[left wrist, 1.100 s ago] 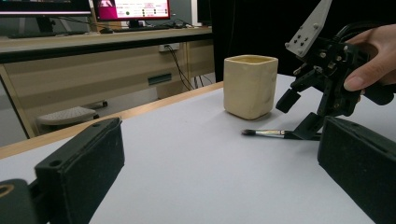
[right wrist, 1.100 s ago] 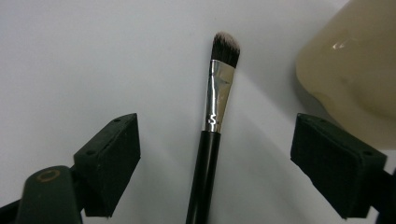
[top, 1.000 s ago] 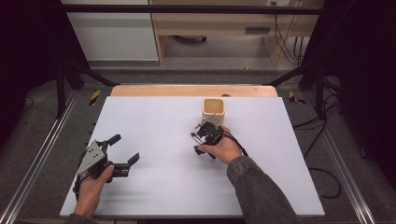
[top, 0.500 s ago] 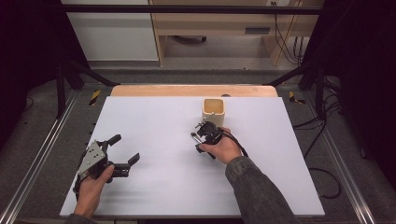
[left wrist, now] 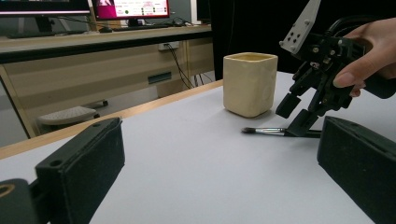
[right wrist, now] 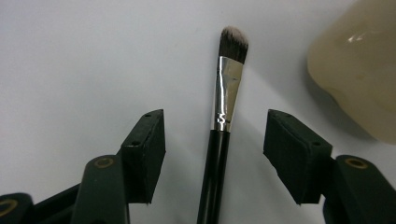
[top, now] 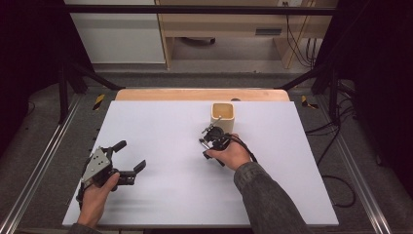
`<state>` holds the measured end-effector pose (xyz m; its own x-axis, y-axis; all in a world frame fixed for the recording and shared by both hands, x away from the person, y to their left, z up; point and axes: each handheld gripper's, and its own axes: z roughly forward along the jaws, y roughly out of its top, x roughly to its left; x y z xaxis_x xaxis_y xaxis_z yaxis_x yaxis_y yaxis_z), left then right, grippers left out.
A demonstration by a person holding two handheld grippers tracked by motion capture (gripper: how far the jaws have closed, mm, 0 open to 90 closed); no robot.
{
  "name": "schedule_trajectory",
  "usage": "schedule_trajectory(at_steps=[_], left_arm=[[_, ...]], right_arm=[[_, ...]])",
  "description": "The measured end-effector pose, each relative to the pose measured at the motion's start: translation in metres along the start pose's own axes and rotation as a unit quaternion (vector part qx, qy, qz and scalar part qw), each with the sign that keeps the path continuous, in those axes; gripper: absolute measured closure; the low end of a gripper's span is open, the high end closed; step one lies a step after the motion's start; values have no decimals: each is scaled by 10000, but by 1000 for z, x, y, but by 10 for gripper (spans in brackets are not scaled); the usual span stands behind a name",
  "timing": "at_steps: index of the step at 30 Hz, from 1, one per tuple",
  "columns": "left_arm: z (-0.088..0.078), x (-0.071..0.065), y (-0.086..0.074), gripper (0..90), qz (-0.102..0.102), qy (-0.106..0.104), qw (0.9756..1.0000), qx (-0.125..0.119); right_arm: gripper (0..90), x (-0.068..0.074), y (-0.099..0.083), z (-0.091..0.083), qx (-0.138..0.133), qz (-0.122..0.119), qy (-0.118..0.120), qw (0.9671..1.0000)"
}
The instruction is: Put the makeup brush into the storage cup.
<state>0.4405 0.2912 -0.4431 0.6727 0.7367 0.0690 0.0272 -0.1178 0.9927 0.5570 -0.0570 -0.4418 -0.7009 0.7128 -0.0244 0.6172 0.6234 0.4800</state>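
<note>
Here the brush (right wrist: 219, 135) lies between the closing right claw's (right wrist: 215, 154) jaws, untouched.

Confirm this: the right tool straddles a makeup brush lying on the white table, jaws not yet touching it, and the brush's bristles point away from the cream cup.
Wrong on one point. The right tool does straddle the makeup brush on the white table, jaws just closing but clear of it; yet the left gripper view shows the bristles near the cream cup, not pointing away.

A black-handled makeup brush with a silver metal ferrule (right wrist: 223, 140) lies flat on the white table (top: 160, 126) between the right gripper's (right wrist: 215, 149) jaws, just before the cream square ceramic cup (top: 223, 117), with the left gripper (top: 127, 158) well apart at the table's near left.
</note>
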Motion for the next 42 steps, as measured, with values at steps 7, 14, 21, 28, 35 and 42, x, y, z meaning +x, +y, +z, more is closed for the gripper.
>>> schedule_trajectory(at_steps=[7, 14, 21, 28, 35, 42], left_arm=[[0, 0, 0, 5, -5, 2, 10000, 2], [0, 0, 0, 6, 15, -6, 10000, 12], [0, 0, 0, 6, 23, -2, 10000, 19], [0, 0, 0, 6, 19, 3, 10000, 22], [0, 0, 0, 6, 39, -6, 10000, 39], [0, 0, 0, 5, 48, -10, 10000, 40]], right_arm=[[437, 0, 2, 5, 93, -30, 25, 9999], [467, -2, 4, 6, 161, 34, 49, 9999], [484, -3, 5, 8, 199, 91, 55, 9997], [507, -4, 5, 10, 147, 149, 42, 9998], [509, -5, 7, 10, 142, 209, 26, 9997], [509, -4, 8, 11, 144, 240, 43, 9996]])
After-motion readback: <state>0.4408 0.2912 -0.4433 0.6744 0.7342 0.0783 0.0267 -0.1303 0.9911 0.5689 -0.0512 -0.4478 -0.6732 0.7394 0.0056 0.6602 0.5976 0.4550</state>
